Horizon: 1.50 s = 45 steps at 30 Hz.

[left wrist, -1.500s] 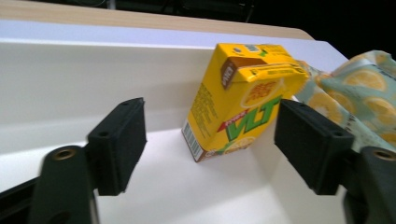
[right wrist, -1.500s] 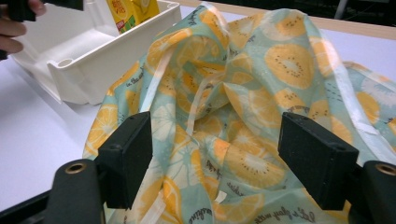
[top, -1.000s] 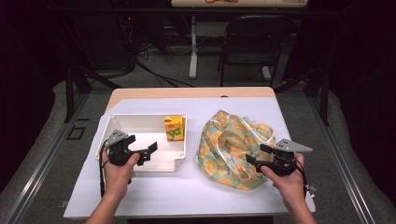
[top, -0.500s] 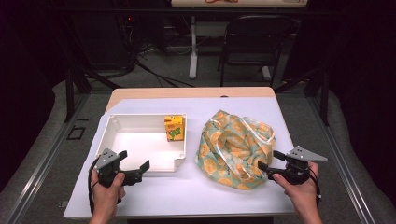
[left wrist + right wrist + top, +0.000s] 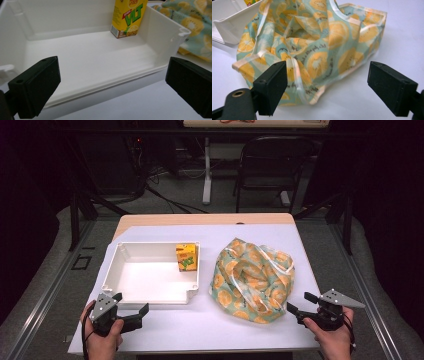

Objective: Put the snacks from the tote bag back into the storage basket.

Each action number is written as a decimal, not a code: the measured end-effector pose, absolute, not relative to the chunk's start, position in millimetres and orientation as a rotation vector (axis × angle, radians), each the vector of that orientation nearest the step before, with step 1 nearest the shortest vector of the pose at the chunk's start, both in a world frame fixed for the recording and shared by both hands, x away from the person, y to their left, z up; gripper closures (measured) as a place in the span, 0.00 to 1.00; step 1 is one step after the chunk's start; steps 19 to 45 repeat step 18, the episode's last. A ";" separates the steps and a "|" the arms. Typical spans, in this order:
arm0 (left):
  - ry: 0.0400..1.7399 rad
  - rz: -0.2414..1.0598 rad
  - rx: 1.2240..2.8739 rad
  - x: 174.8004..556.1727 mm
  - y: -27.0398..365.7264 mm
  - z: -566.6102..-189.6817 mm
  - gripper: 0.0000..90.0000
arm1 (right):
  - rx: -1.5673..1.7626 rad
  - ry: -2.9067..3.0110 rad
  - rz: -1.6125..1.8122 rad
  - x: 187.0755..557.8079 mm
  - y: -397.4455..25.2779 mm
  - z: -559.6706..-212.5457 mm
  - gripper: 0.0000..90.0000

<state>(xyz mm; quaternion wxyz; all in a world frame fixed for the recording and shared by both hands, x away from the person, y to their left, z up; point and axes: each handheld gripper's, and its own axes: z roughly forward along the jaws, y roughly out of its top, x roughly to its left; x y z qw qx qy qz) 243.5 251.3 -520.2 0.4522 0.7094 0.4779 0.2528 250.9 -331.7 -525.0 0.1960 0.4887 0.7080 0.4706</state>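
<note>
A white plastic tray (image 5: 120,270) lies on the left half of the table, with a yellow juice carton (image 5: 186,257) upright in its far right corner. To its right sits a crumpled fruit-print bag (image 5: 252,280). My left gripper (image 5: 131,310) is held open just in front of the tray's near rim (image 5: 105,83), jaws empty; the carton (image 5: 127,17) stands beyond them. My right gripper (image 5: 300,304) is open and empty near the table's front right, pointing at the bag (image 5: 317,50), a short gap away.
A white sheet covers the table (image 5: 210,330), whose front edge runs just under both hands. A folding chair (image 5: 272,167) and a stand's legs (image 5: 206,175) are beyond the far edge. Dark floor surrounds the table.
Both hands have drawn back toward the table's front edge. The left gripper has left the tray's near rim; the right one has pulled away from the bag. Tray, carton and bag stay put.
</note>
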 end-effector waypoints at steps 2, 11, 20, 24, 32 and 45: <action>1.195 0.621 1.756 241.5 254.1 -522.8 0.00 | 1.380 1.978 1.316 247.6 -335.2 -528.3 0.16; 1.286 0.611 1.715 227.0 275.2 -529.3 0.00 | 1.436 1.946 1.282 234.0 -353.8 -536.1 0.15; 1.286 0.608 1.692 229.4 273.4 -528.1 0.00 | 1.443 1.919 1.307 232.7 -354.2 -533.7 0.14; 1.286 0.608 1.692 229.4 273.4 -528.1 0.00 | 1.443 1.919 1.307 232.7 -354.2 -533.7 0.14; 1.286 0.608 1.692 229.4 273.4 -528.1 0.00 | 1.443 1.919 1.307 232.7 -354.2 -533.7 0.14; 1.286 0.608 1.692 229.4 273.4 -528.1 0.00 | 1.443 1.919 1.307 232.7 -354.2 -533.7 0.14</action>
